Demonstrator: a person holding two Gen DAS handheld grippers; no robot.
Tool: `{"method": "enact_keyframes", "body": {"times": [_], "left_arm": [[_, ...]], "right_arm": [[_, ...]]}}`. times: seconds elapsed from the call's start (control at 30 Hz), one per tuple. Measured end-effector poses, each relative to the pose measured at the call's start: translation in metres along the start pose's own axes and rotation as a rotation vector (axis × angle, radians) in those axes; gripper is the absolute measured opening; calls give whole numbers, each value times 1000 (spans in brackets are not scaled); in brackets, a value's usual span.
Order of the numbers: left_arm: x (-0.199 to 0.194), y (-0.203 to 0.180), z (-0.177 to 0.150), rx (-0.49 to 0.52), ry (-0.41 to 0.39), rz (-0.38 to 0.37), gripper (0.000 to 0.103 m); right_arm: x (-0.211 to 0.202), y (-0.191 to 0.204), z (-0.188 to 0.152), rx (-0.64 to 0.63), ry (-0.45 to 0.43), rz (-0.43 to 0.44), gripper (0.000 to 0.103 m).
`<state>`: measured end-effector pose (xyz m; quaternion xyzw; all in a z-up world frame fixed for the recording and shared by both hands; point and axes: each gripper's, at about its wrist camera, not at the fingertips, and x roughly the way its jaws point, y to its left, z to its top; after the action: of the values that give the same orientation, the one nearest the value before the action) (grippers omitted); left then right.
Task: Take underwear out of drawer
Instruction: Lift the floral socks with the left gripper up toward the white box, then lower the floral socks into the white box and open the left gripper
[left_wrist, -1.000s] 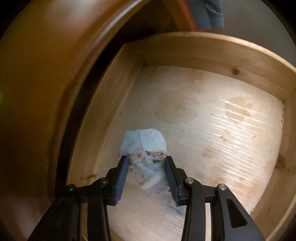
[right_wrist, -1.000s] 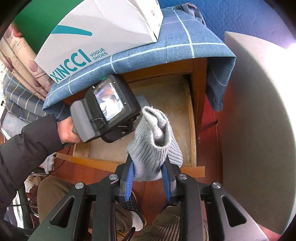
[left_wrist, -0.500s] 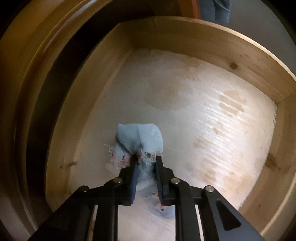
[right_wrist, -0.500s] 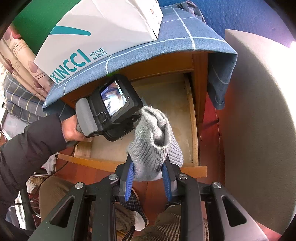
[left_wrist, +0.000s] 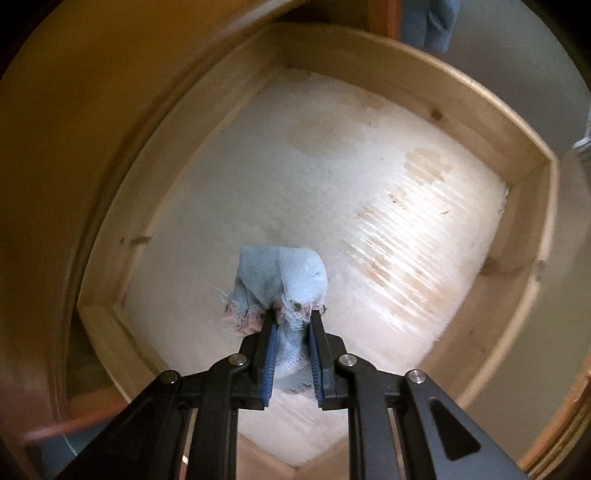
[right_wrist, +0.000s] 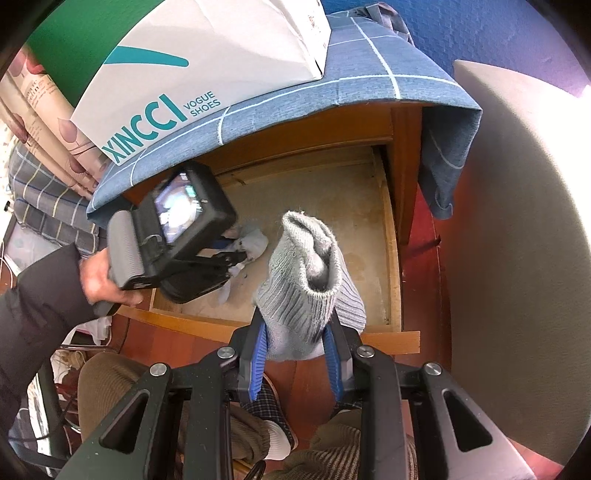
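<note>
Pale-blue underwear (left_wrist: 284, 273), soft, light, frayed, pinched mid-bunch by left tongs (left_wrist: 291, 325) near drawer (left_wrist: 480, 122) front-left corner; right tongs (right_wrist: 295, 332) clenched grey sock (right_wrist: 306, 280).

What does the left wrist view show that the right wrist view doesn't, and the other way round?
Only the left wrist view shows the left gripper fingers clamped on the frayed pale blue underwear, close up. Only the right wrist view shows the right gripper clamped on a grey knit sock, the shoe box, the blue checked cloth and the person's hand. Both show the open drawer and the underwear.
</note>
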<state>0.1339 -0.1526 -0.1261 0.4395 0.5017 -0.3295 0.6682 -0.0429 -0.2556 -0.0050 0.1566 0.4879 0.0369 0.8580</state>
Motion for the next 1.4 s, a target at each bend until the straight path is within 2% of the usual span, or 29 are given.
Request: {"method": "enact_keyframes", "body": {"times": [0.33, 0.6, 0.77, 1.0, 1.23, 1.4], "left_arm": [[-43, 1, -30, -95, -125, 22, 16], [-86, -11, -77, -198, -204, 72, 16], [-112, -5, -95, -310, -241, 91, 16], [-155, 12, -113, -484, -312, 62, 16], [-234, 32, -127, -556, -433, 88, 16], [-305, 57, -132, -595, -540, 106, 16]], "right_arm": [[0, 0, -1, -11, 0, 7, 26], [1, 3, 0, -27, 4, -9, 26], [1, 6, 0, -35, 6, -27, 26], [2, 11, 2, -44, 11, -43, 26], [3, 12, 3, -43, 11, -45, 26], [2, 12, 3, -43, 11, -45, 26]]}}
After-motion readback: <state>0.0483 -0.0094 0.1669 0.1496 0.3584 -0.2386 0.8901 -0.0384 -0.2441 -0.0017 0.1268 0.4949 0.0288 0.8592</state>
